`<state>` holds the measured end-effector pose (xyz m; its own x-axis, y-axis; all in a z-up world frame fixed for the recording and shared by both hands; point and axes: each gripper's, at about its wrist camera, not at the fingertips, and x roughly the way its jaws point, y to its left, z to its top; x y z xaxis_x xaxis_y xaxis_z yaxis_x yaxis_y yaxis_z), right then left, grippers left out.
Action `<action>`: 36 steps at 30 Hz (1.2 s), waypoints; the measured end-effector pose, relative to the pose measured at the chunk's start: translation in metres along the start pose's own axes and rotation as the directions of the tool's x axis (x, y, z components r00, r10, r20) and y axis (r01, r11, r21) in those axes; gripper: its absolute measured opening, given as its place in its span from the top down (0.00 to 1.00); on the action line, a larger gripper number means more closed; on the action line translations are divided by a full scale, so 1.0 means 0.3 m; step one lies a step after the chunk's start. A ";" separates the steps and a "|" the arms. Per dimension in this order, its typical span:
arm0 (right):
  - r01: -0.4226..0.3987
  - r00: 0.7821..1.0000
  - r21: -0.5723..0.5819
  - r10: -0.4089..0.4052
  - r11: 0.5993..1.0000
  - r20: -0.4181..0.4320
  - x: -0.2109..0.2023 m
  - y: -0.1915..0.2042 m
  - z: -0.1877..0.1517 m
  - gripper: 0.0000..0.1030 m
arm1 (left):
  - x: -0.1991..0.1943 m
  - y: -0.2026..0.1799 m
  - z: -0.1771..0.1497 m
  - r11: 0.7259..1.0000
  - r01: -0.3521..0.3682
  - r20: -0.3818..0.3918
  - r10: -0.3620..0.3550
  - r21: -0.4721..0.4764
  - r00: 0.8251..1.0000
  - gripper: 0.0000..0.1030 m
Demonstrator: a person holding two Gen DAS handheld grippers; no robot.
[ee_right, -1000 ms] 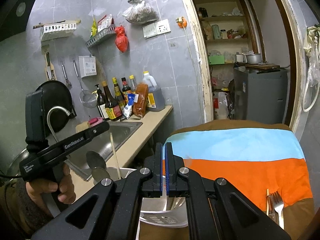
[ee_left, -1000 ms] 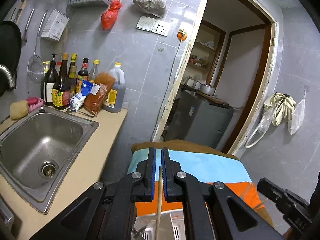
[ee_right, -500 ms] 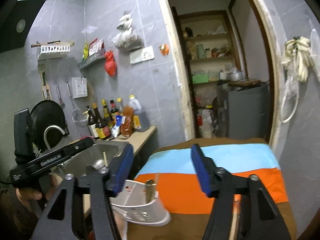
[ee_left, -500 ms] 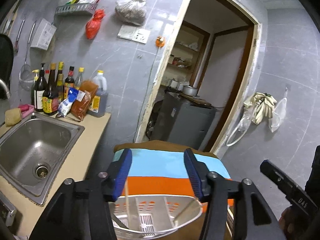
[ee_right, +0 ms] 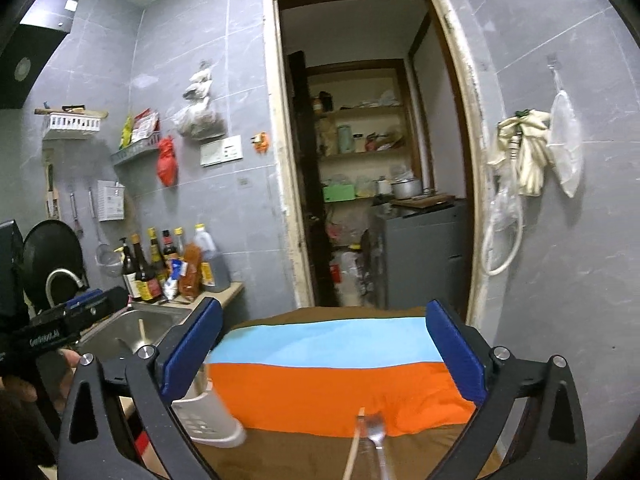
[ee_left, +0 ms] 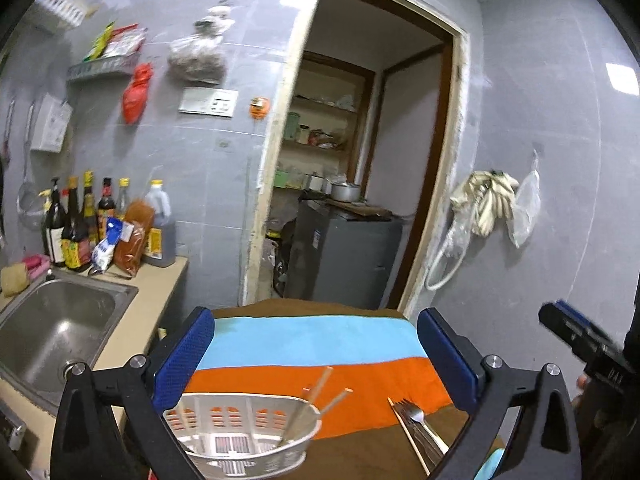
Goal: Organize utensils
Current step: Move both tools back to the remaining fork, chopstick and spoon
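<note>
Kitchen corner, grey tiled wall, sink (ee_left: 56, 332) at left, striped cloth (ee_left: 320, 344) over the table in front. Left gripper (ee_left: 320, 364) is spread wide, holds nothing, and hovers above the white utensil basket (ee_left: 240, 436), which sits on the cloth with two chopsticks (ee_left: 316, 404) leaning inside. Right gripper (ee_right: 324, 356) is also wide open and empty, lined up over the loose chopstick (ee_right: 354, 448) and fork (ee_right: 376, 440) lying side by side on the brown cloth edge, basket just left of them. Step in hand looks like the next pick with the right. To do it well: drop low, straddle one utensil only, probably the chopstick, close near mid-length so it doesn't swing. The fork touches or nearly touches it, so there's a risk of dragging both. Keep the left clear of the basket mouth.
</note>
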<state>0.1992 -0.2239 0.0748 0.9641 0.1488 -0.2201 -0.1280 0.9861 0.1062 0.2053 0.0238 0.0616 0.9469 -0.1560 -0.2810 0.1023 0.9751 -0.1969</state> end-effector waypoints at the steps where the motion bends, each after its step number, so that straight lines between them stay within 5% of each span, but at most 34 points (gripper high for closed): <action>1: 0.010 1.000 -0.002 -0.010 1.000 -0.005 -0.002 -0.030 0.002 0.03 | 0.004 -0.021 -0.006 1.000 0.004 -0.003 -0.004 0.009 1.000 0.01; 12: 0.033 0.996 -0.006 -0.034 0.999 -0.088 0.068 -0.284 -0.050 0.03 | 0.102 -0.231 -0.117 0.999 0.034 -0.071 -0.032 0.027 0.997 0.01; 21: -0.016 0.975 0.041 0.025 0.999 -0.223 0.223 -0.432 -0.205 0.03 | 0.247 -0.310 -0.279 1.000 0.022 -0.192 -0.022 -0.002 0.981 0.01; 25: -0.058 0.950 0.073 0.077 0.996 -0.304 0.303 -0.474 -0.303 0.04 | 0.326 -0.324 -0.358 1.000 0.023 -0.280 -0.027 -0.017 0.959 0.01; 31: -0.108 0.896 0.137 0.156 0.985 -0.415 0.418 -0.502 -0.461 0.25 | 0.441 -0.318 -0.471 0.996 0.057 -0.402 -0.082 -0.074 0.912 0.02; 36: -0.142 0.862 0.155 0.199 0.978 -0.466 0.489 -0.493 -0.568 0.39 | 0.529 -0.325 -0.556 0.993 0.087 -0.489 -0.117 -0.083 0.864 0.16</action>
<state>0.3197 -0.3352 -0.1383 0.6973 0.3589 -0.6205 -0.2258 0.9315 0.2851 0.2949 -0.1223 -0.1206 0.6574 -0.3257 -0.6795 0.1588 0.9414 -0.2976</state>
